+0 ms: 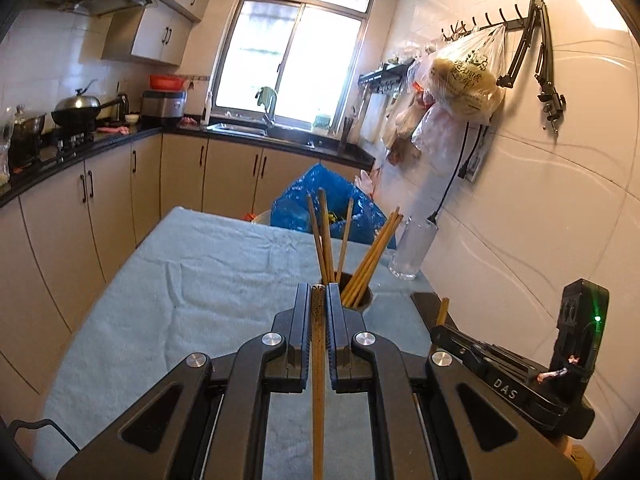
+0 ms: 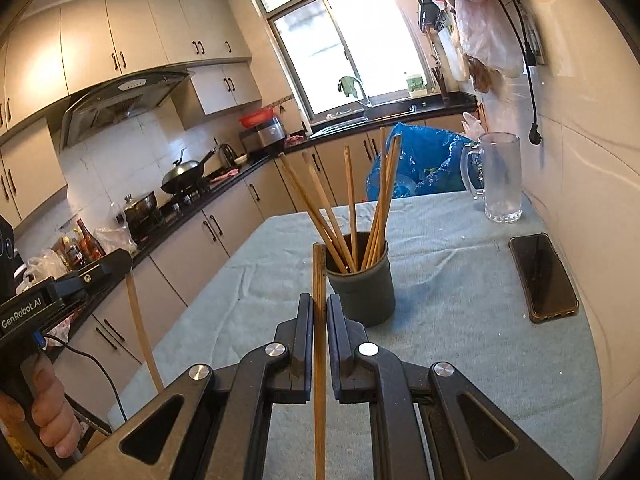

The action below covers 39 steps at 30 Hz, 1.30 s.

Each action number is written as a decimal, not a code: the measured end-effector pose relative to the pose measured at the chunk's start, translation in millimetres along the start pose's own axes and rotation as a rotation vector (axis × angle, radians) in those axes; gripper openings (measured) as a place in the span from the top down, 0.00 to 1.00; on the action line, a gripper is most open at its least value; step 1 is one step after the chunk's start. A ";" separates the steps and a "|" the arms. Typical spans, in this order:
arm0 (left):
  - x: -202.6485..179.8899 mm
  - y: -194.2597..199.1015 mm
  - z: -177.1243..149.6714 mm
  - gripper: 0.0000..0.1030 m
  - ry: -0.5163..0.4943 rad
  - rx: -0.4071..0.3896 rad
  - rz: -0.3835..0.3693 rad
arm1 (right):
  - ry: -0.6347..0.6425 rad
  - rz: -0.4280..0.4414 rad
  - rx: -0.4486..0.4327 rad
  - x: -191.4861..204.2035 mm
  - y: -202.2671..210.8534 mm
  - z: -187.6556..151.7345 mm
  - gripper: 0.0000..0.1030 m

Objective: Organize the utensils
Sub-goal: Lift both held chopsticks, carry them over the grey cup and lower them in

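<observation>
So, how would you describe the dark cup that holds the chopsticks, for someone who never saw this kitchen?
Find the table under the light blue cloth beside the tiled wall. Near its middle stands a dark grey cup, round and upright, with wooden chopsticks fanning out of it. Unlike the glass mug and the flat black phone, it is opaque.

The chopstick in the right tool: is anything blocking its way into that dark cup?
Nothing separate stands between them. The chopstick is just short of the cup. Only the chopsticks already inside, fanned across the opening, could get in its way.
</observation>
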<state>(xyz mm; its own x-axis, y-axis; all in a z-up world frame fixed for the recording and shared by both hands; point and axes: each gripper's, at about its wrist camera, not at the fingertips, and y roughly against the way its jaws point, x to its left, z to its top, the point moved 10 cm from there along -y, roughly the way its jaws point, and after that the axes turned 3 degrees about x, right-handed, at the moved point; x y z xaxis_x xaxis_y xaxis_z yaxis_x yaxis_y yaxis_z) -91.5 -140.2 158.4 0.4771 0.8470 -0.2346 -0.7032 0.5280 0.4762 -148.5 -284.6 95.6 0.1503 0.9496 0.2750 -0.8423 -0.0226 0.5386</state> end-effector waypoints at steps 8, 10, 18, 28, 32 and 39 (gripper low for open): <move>12.9 -18.7 -4.2 0.94 -0.080 0.022 0.167 | 0.020 -0.021 -0.026 -1.6 2.7 9.3 0.93; 18.6 -21.6 -7.6 0.94 -0.090 0.034 0.203 | 0.024 -0.025 -0.030 -1.4 3.3 9.7 0.93; 33.6 -17.1 -12.2 0.93 -0.124 0.040 0.298 | 0.011 -0.038 -0.038 -3.8 7.5 8.6 0.93; 36.1 -7.7 -13.1 0.93 -0.121 0.027 0.287 | 0.011 -0.044 -0.046 2.3 17.5 5.8 0.93; 35.9 -4.7 -10.7 0.93 -0.092 0.037 0.251 | 0.014 -0.043 -0.056 4.0 21.1 9.1 0.93; 37.1 3.8 -7.1 0.94 -0.044 0.042 0.196 | 0.027 -0.034 -0.070 7.4 27.1 13.4 0.93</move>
<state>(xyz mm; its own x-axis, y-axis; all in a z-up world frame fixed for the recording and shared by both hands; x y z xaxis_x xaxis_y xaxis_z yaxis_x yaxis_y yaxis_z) -80.2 -106.3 145.6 0.3566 0.9291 -0.0978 -0.7625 0.3499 0.5442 -163.3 -282.4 122.9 0.1663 0.9575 0.2355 -0.8710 0.0306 0.4903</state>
